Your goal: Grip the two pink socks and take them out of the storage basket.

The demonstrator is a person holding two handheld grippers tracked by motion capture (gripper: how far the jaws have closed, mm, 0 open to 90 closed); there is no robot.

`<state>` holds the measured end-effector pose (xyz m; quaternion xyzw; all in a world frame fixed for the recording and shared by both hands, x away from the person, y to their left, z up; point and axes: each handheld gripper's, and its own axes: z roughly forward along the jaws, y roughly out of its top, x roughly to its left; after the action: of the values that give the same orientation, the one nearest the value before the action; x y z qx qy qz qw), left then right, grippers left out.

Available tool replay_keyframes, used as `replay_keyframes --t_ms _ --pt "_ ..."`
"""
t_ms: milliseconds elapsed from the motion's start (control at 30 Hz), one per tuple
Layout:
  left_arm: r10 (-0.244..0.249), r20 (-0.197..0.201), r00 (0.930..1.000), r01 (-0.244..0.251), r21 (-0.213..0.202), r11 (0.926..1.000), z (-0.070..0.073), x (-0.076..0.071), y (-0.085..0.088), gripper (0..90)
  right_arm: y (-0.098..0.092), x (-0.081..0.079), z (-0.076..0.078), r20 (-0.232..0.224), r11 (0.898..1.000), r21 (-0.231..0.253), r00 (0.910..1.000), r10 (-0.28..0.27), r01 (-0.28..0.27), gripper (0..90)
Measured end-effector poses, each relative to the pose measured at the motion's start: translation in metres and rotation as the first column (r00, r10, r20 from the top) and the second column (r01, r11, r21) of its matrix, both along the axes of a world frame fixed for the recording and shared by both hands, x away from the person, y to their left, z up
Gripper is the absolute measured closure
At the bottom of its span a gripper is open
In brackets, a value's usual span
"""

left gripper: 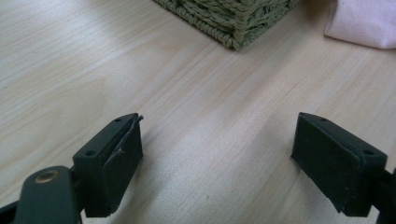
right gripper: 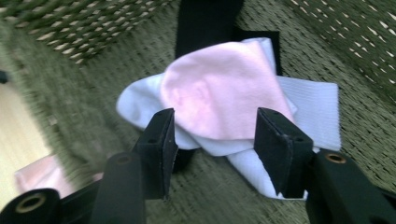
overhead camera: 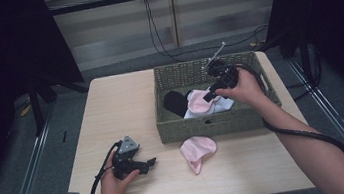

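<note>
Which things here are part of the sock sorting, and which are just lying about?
In the job:
- green woven basket
- pink sock in the basket
- white sock under it
- black sock
- pink sock on the table
- right gripper

Lying about:
- left gripper, open on bare wooden table
- black floor cables
</note>
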<state>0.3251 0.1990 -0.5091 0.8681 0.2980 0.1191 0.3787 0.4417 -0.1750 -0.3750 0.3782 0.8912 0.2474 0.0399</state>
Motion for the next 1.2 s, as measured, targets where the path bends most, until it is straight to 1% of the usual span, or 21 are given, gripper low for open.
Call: replay_keyframes --t_ms 67,100,133,233,333,367,500,533,567,600,633,667,733,767,800,967,1000,1033,1067,1133,1200 --pt "0.000 0.000 1.0000 0.000 0.000 1.0000 0.000 0.000 0.000 15.6 -0.001 0.005 -0.004 -0.003 1.000 -0.012 0.9996 -0.027 0.027 41.5" --pt "0.000 0.000 1.0000 0.000 0.000 1.0000 0.000 0.000 0.000 15.6 -0.001 0.005 -0.004 -0.003 1.000 -0.012 0.9996 -0.027 0.027 41.5" --pt "0.000 0.000 1.0000 0.000 0.000 1.0000 0.000 0.000 0.000 15.7 -0.004 0.011 -0.009 -0.006 0.998 -0.021 0.9983 -0.058 0.058 40.4" --pt "0.000 0.000 1.0000 0.000 0.000 1.0000 0.000 0.000 0.000 15.7 -0.010 0.018 -0.014 -0.008 0.996 -0.019 0.9960 -0.089 0.088 40.1" --pt "0.000 0.000 1.0000 0.000 0.000 1.0000 0.000 0.000 0.000 15.7 -0.013 0.022 -0.018 -0.018 0.995 -0.010 0.9949 -0.099 0.099 40.4" --pt "0.000 0.000 1.0000 0.000 0.000 1.0000 0.000 0.000 0.000 15.7 -0.015 0.026 -0.023 -0.022 0.994 -0.019 0.9940 -0.108 0.107 40.2" --pt "0.000 0.000 1.0000 0.000 0.000 1.0000 0.000 0.000 0.000 15.7 -0.017 0.029 -0.027 -0.024 0.992 -0.015 0.9921 -0.123 0.123 37.9" --pt "0.000 0.000 1.0000 0.000 0.000 1.0000 0.000 0.000 0.000 15.7 -0.018 0.032 -0.031 -0.033 0.991 -0.014 0.9905 -0.133 0.133 37.8" --pt "0.000 0.000 1.0000 0.000 0.000 1.0000 0.000 0.000 0.000 15.7 -0.018 0.032 -0.031 -0.033 0.991 -0.014 0.9905 -0.133 0.133 37.8" --pt "0.000 0.000 1.0000 0.000 0.000 1.0000 0.000 0.000 0.000 15.7 -0.018 0.034 -0.035 -0.040 0.991 -0.016 0.9906 -0.131 0.130 38.9" --pt "0.000 0.000 1.0000 0.000 0.000 1.0000 0.000 0.000 0.000 15.7 -0.018 0.034 -0.035 -0.040 0.991 -0.016 0.9906 -0.131 0.130 38.9" --pt "0.000 0.000 1.0000 0.000 0.000 1.0000 0.000 0.000 0.000 15.7 -0.018 0.035 -0.038 -0.051 0.991 -0.016 0.9902 -0.130 0.130 41.1" --pt "0.000 0.000 1.0000 0.000 -0.001 1.0000 0.000 0.000 0.000 15.6 -0.018 0.037 -0.042 -0.050 0.992 -0.016 0.9908 -0.126 0.125 41.3" --pt "0.000 0.000 1.0000 0.000 -0.001 1.0000 0.000 0.000 0.000 15.7 -0.018 0.037 -0.043 -0.051 0.991 -0.017 0.9899 -0.132 0.131 41.7" --pt "0.000 0.000 1.0000 0.000 0.000 1.0000 0.000 0.000 0.000 15.7 -0.018 0.038 -0.044 -0.058 0.992 -0.015 0.9899 -0.129 0.129 43.0" --pt "0.000 0.000 1.0000 0.000 0.000 1.0000 0.000 0.000 0.000 15.7 -0.018 0.039 -0.046 -0.060 0.992 -0.011 0.9905 -0.124 0.123 46.2" --pt "0.002 0.000 1.0000 -0.002 -0.002 1.0000 0.000 0.000 0.000 15.7 -0.017 0.039 -0.046 -0.062 0.993 -0.003 0.9912 -0.117 0.117 49.7" --pt "0.002 0.000 1.0000 -0.002 -0.002 1.0000 0.000 0.000 0.000 15.7 -0.017 0.039 -0.046 -0.062 0.993 -0.003 0.9912 -0.117 0.117 49.7" --pt "0.000 0.000 1.0000 0.000 0.000 1.0000 0.000 0.000 0.000 15.7 -0.016 0.039 -0.046 -0.070 0.994 -0.009 0.9912 -0.113 0.113 51.4" --pt "0.000 0.000 1.0000 0.000 -0.001 1.0000 0.000 0.000 0.000 15.7 -0.015 0.039 -0.046 -0.069 0.994 -0.013 0.9913 -0.112 0.111 55.6" --pt "0.000 0.000 1.0000 0.000 0.000 1.0000 0.000 0.000 0.000 15.7 -0.016 0.039 -0.046 -0.077 0.994 -0.005 0.9909 -0.111 0.111 57.9"
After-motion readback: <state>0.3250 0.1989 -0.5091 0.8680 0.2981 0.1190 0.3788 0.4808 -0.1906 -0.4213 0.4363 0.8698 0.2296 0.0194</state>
